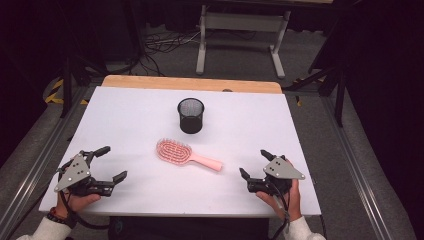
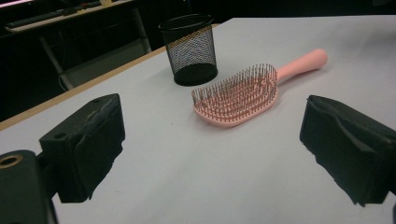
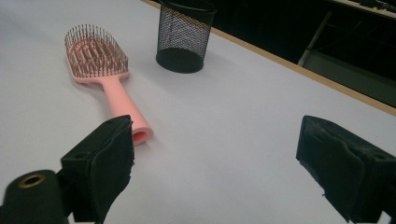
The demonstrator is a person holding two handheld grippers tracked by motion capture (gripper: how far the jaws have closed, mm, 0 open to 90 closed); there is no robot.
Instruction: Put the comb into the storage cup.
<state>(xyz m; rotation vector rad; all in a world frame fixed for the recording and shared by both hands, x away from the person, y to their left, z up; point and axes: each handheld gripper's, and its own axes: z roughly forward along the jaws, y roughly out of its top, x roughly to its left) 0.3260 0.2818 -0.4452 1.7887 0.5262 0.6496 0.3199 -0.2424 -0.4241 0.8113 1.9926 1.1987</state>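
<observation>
A pink hairbrush (image 1: 187,155) lay bristles up on the white table (image 1: 135,125), just in front of a black mesh cup (image 1: 191,115) and apart from it, its handle pointing away from the cup toward the right gripper (image 1: 253,167). That gripper rested near the handle's end, jaws spread wide and holding nothing. The left gripper (image 1: 113,163) sat farther from the cup on the brush-head side, well apart from the brush, jaws likewise wide open and empty.
</observation>
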